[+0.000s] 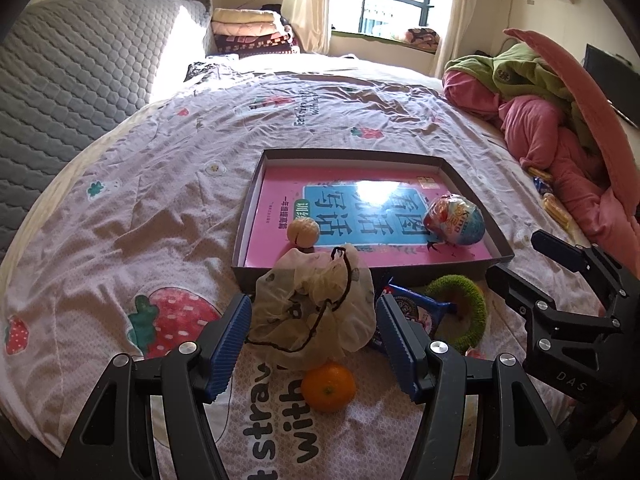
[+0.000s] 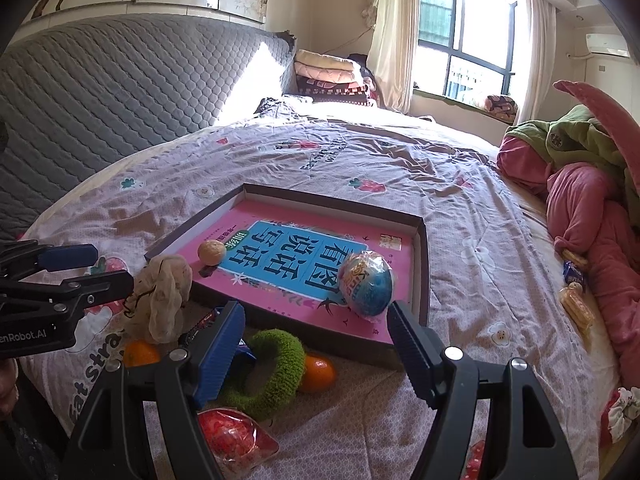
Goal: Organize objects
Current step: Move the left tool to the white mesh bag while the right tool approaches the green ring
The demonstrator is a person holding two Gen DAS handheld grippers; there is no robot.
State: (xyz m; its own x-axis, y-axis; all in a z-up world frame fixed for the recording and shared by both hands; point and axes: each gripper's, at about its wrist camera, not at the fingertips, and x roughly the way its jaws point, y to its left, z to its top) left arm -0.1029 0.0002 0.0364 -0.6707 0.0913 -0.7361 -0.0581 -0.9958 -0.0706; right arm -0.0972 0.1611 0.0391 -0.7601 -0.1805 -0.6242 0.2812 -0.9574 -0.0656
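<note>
A shallow dark box (image 1: 472, 178) (image 2: 423, 272) lies on the bed with a pink book, a peeled tangerine (image 1: 304, 233) (image 2: 212, 253) and a foil toy egg (image 1: 454, 219) (image 2: 366, 284) inside. My left gripper (image 1: 314, 344) is open, its fingers either side of a beige mesh pouch (image 1: 320, 312) (image 2: 164, 300). An orange (image 1: 328, 387) (image 2: 140, 354) lies below it. My right gripper (image 2: 316, 344) is open above a green fuzzy ring (image 2: 272, 372) (image 1: 468, 304), a second orange (image 2: 318, 374) and a blue snack packet (image 1: 416, 310).
A red packet (image 2: 236, 438) lies near the bed's front edge. Pink and green bedding (image 2: 592, 200) is heaped at the right, with small snack packets (image 2: 576, 304) beside it. A grey quilted headboard (image 1: 72, 80) stands at the left.
</note>
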